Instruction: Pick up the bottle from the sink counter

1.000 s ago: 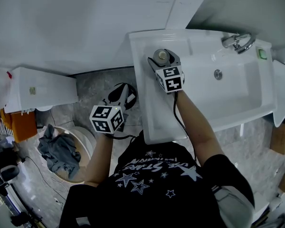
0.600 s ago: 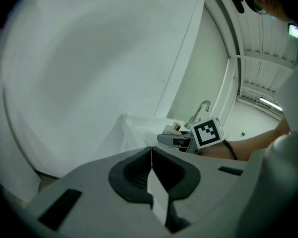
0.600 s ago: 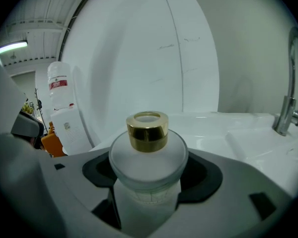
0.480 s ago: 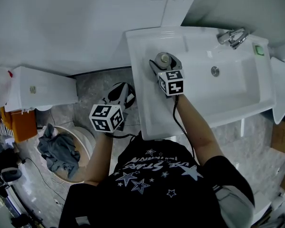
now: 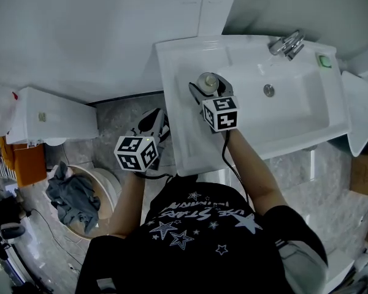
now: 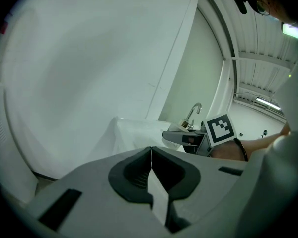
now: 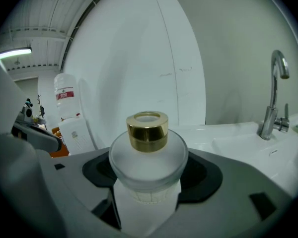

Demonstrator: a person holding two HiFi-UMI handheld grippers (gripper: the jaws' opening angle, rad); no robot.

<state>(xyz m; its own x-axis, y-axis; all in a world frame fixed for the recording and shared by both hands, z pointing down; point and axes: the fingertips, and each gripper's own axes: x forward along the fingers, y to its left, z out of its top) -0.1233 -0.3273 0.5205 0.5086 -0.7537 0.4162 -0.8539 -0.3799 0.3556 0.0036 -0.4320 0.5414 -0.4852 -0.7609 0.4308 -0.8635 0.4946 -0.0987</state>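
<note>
A frosted white bottle with a gold cap stands upright between the jaws of my right gripper, which is shut on its body. In the head view the bottle and right gripper are over the left part of the white sink counter; I cannot tell whether the bottle's base touches the counter. My left gripper hangs left of the sink over the floor. Its jaws are shut with nothing between them.
The basin with a chrome faucet lies right of the bottle, and a green item sits at the far corner. A white toilet cistern and a bowl holding grey cloth are to the left. A wall stands behind.
The right gripper with the bottle has shifted a little away from the counter's far-left corner, toward the person. The left gripper has stayed in place.
</note>
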